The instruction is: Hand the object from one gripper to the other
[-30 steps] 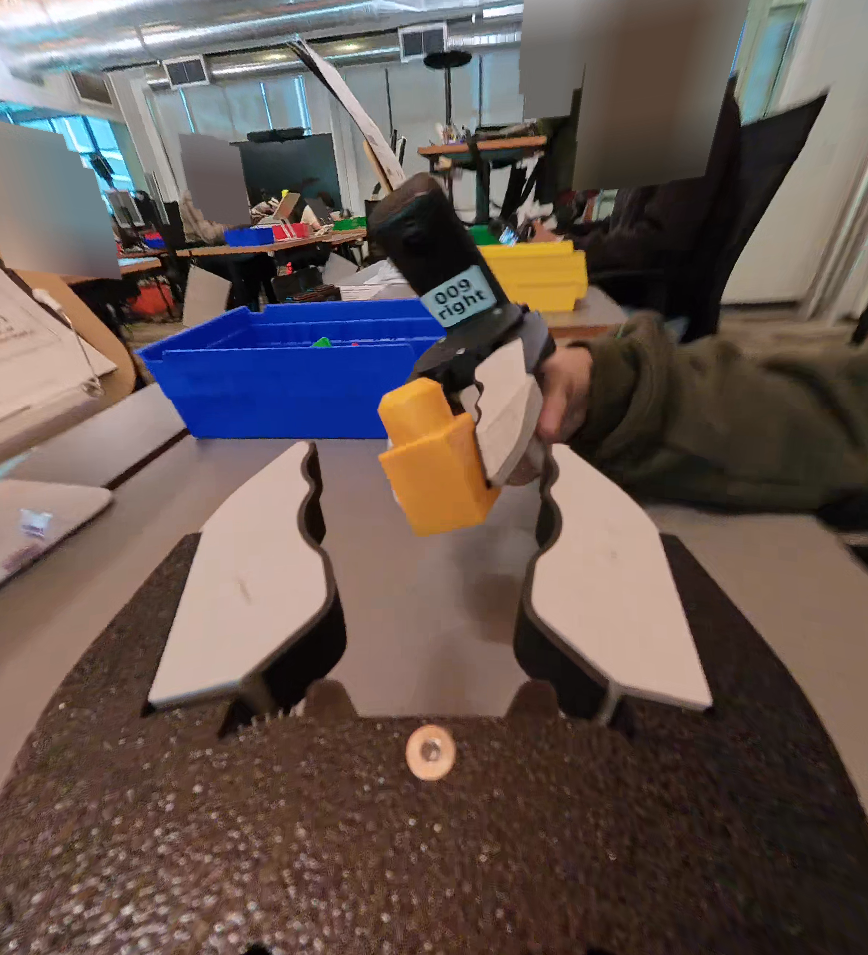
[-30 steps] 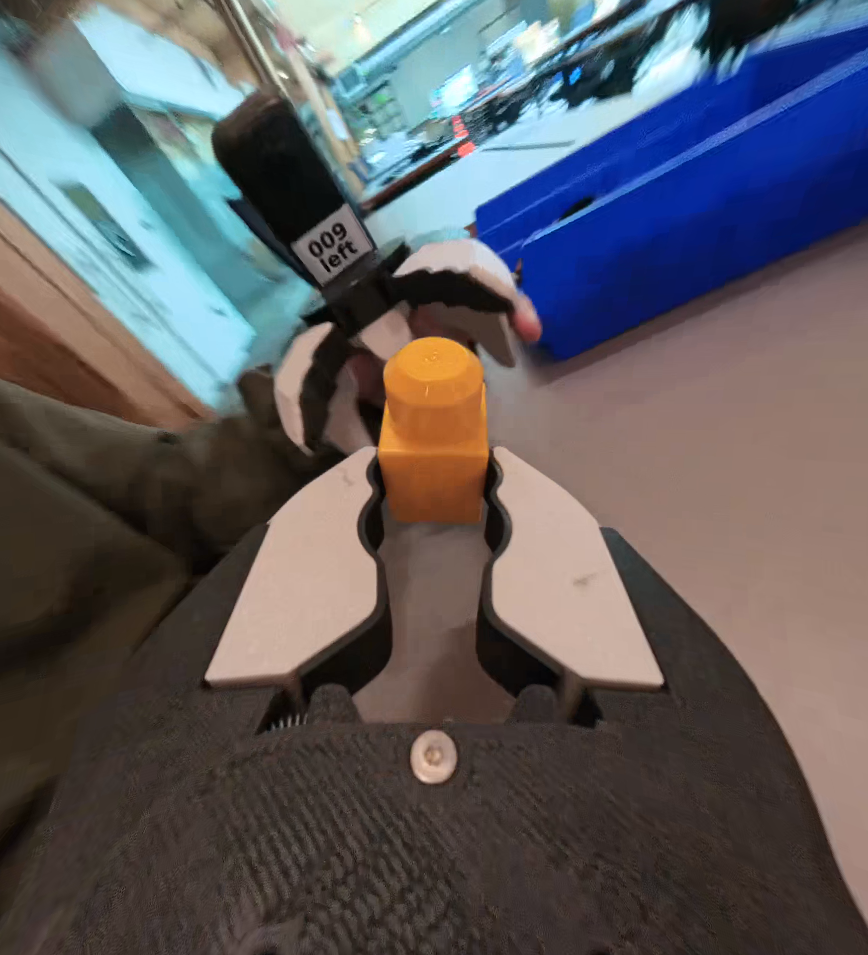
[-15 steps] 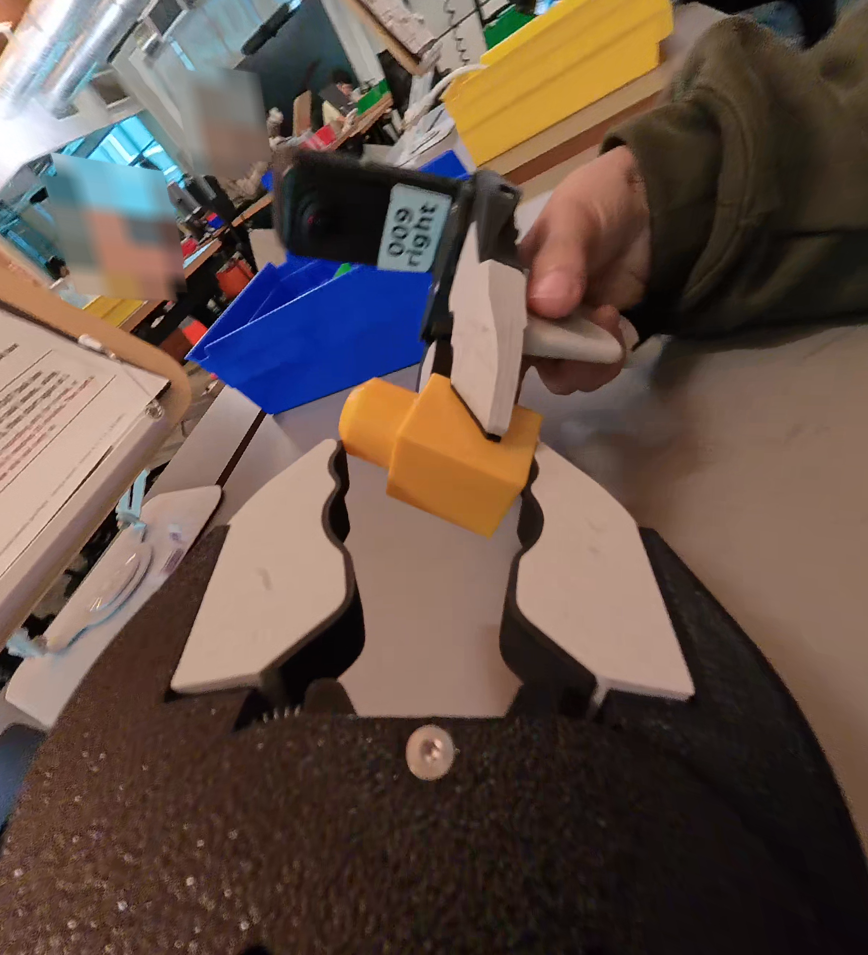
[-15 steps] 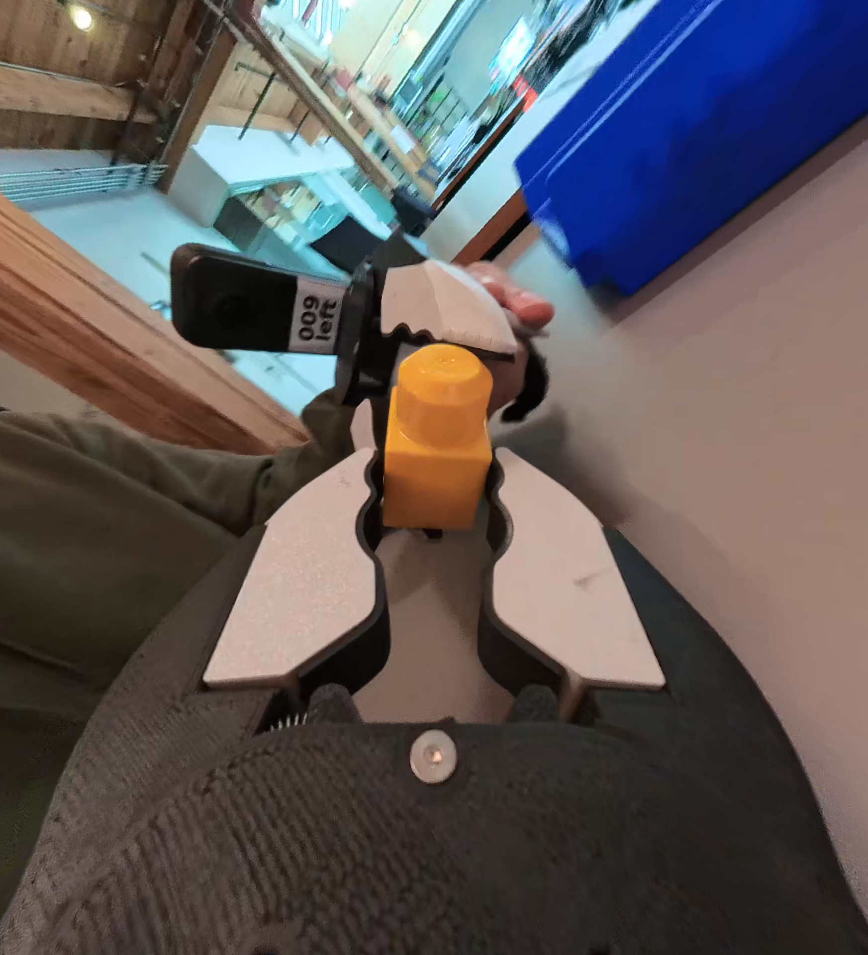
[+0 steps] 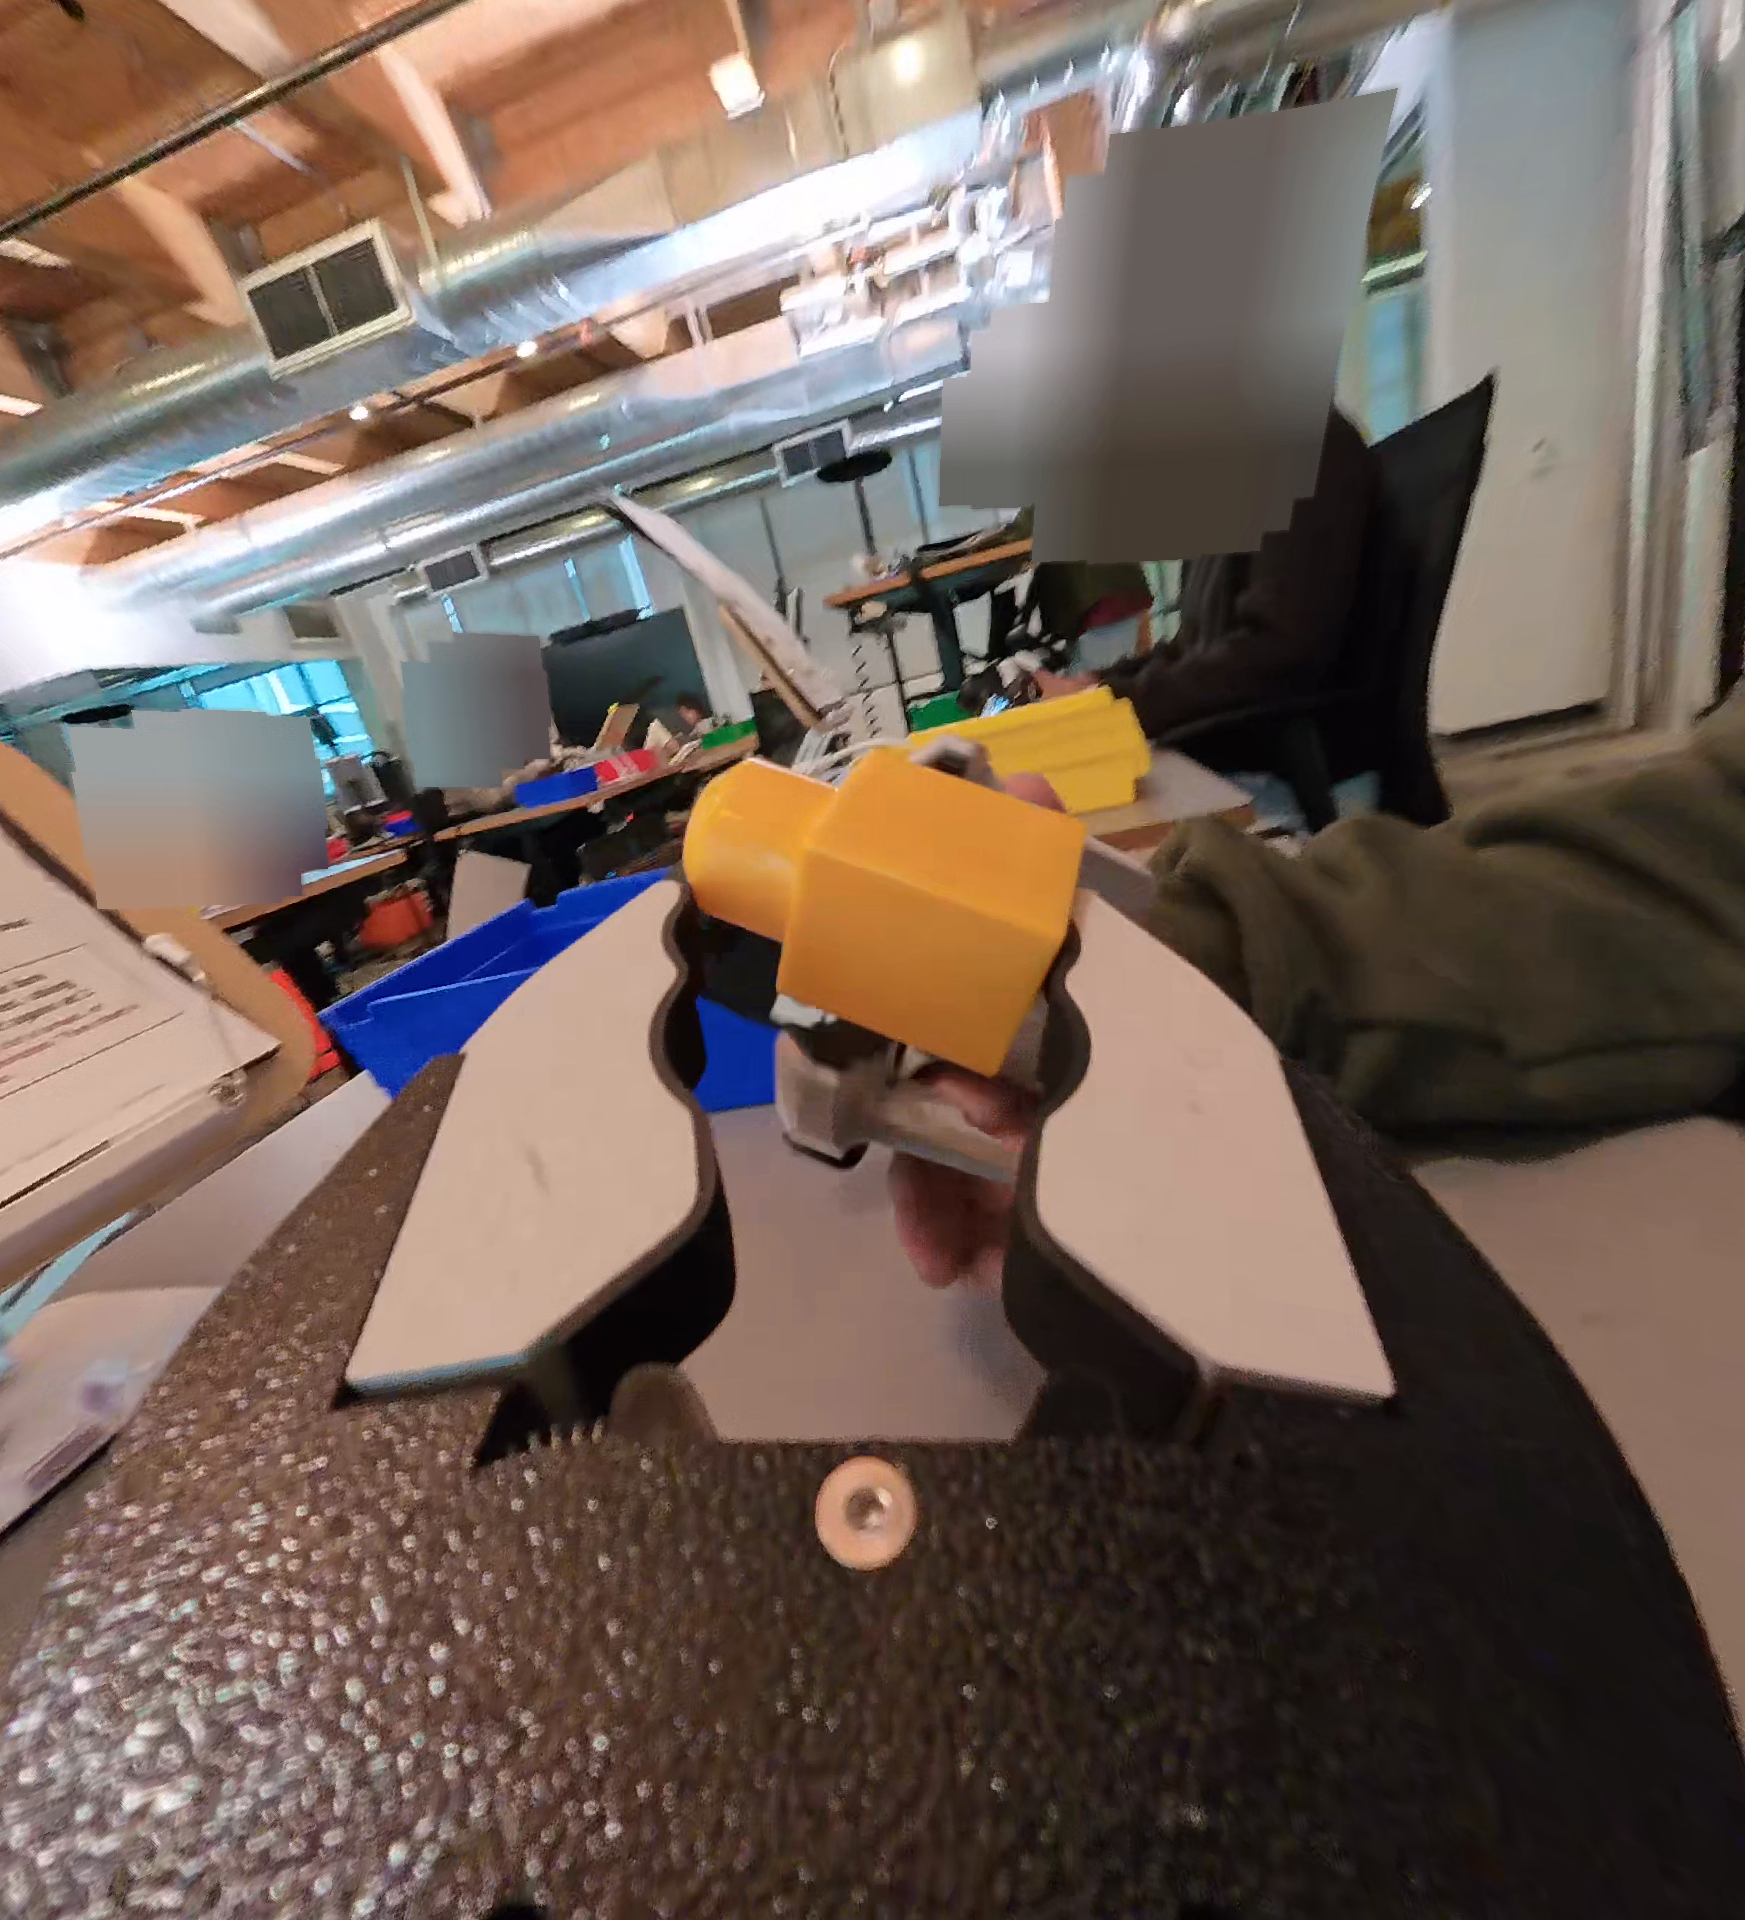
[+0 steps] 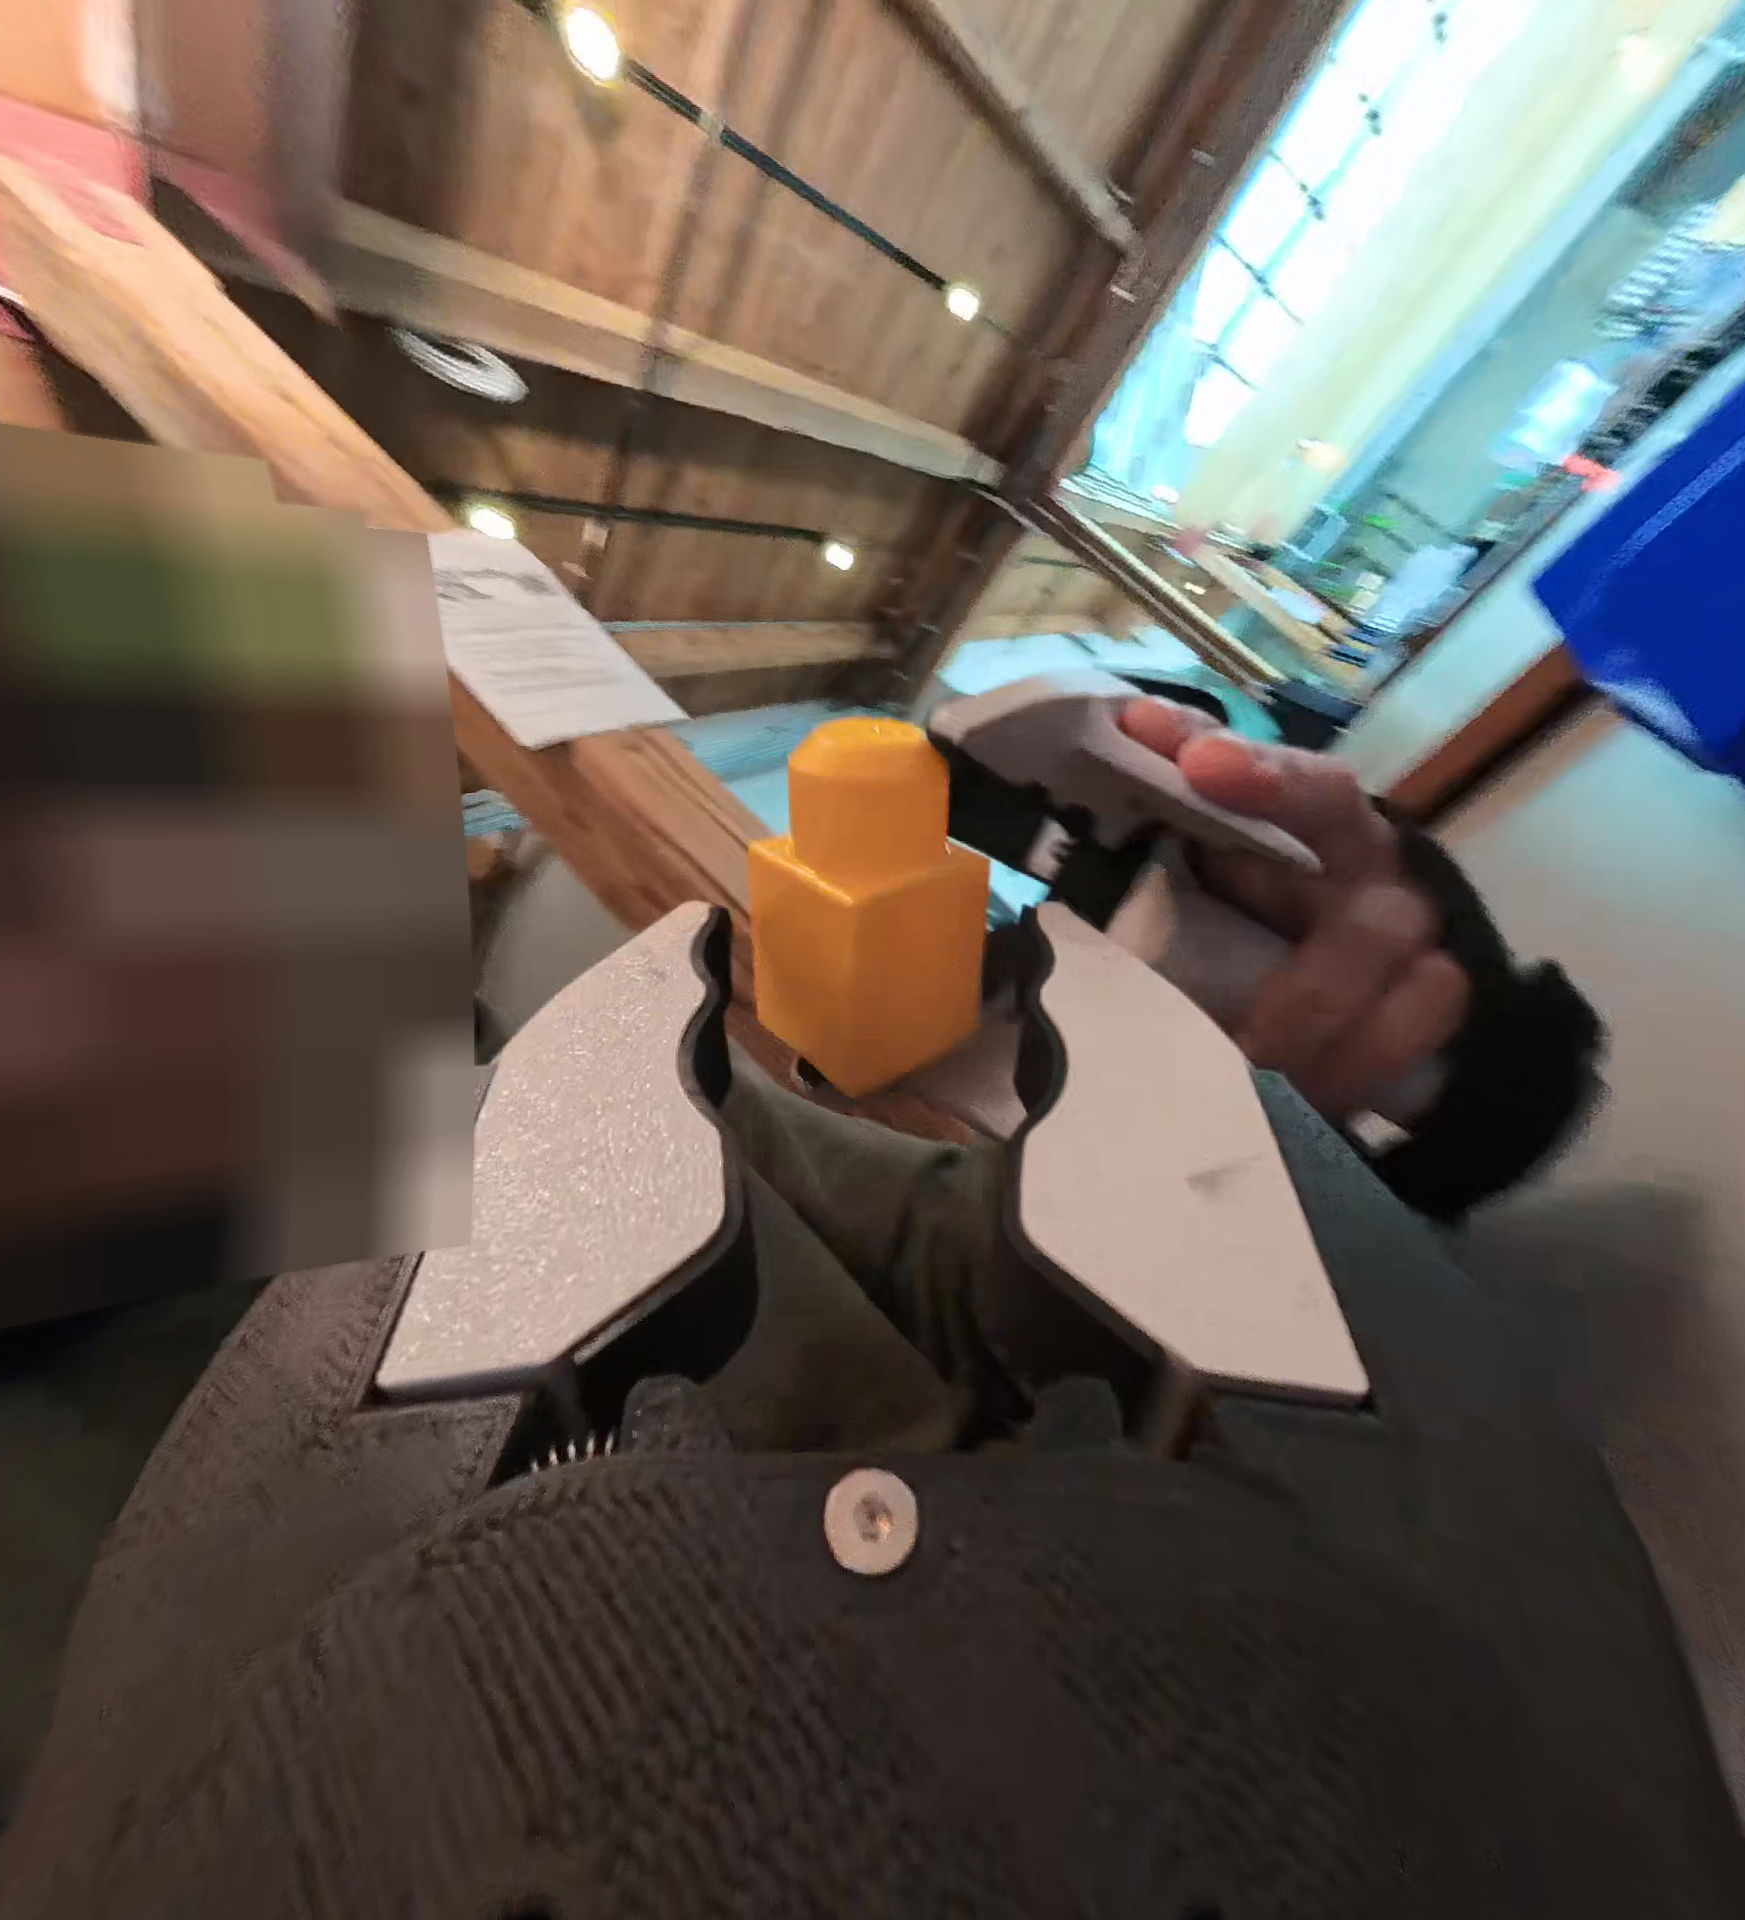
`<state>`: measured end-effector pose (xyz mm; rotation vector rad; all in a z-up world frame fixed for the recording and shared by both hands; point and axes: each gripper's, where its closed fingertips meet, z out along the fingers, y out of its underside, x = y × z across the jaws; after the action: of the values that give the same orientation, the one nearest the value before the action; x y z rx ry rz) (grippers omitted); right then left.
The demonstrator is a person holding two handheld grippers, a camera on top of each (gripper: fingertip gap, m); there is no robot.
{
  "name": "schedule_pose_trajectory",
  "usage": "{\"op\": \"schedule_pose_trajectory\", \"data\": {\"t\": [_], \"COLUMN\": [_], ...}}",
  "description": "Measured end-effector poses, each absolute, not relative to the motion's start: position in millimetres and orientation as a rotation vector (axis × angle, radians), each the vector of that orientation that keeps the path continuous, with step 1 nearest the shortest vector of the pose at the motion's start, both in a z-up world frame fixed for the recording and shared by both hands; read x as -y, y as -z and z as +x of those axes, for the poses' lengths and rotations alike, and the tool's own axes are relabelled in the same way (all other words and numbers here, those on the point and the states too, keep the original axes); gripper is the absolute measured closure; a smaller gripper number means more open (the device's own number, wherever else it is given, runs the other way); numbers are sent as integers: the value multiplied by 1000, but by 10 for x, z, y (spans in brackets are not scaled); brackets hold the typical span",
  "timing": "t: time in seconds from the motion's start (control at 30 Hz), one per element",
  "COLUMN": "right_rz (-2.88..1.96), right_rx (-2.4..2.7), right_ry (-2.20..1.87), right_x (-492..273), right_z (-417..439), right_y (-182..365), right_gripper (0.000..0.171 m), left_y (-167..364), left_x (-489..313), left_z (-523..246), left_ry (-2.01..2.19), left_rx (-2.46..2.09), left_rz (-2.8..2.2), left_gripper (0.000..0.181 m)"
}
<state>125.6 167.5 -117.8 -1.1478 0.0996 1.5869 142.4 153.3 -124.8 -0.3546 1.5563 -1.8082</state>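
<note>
Centrally, one orange plastic block with a round stud (image 5: 909, 914) sits mid-frame between both tools: left tool (image 5: 873, 935) spread wide around it; right tool (image 6: 873, 966) wide too, its grip unclear.

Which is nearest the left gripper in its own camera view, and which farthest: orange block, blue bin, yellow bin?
1. Orange block, between the left gripper's fingertips.
2. Blue bin, behind, toward the left.
3. Yellow bin, farther back on another table, toward the right.
</note>
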Motion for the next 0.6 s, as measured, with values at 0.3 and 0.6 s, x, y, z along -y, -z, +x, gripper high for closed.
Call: {"op": "schedule_pose_trajectory", "data": {"t": [0.3, 0.6], "right_rz": [-936, -1455], "right_rx": [-115, -229], "right_ry": [-1585, -421], "right_x": [-1766, -1798], "right_z": [1288, 2216], "right_y": [1071, 1488], "right_gripper": [132, 133], "left_y": [1230, 1449], "left_x": [-1541, -1740], "left_z": [1456, 1669], "left_ry": [1907, 1780], "left_rx": [-1489, -1621], "left_rz": [-404, -720], "left_gripper": [122, 116]}}
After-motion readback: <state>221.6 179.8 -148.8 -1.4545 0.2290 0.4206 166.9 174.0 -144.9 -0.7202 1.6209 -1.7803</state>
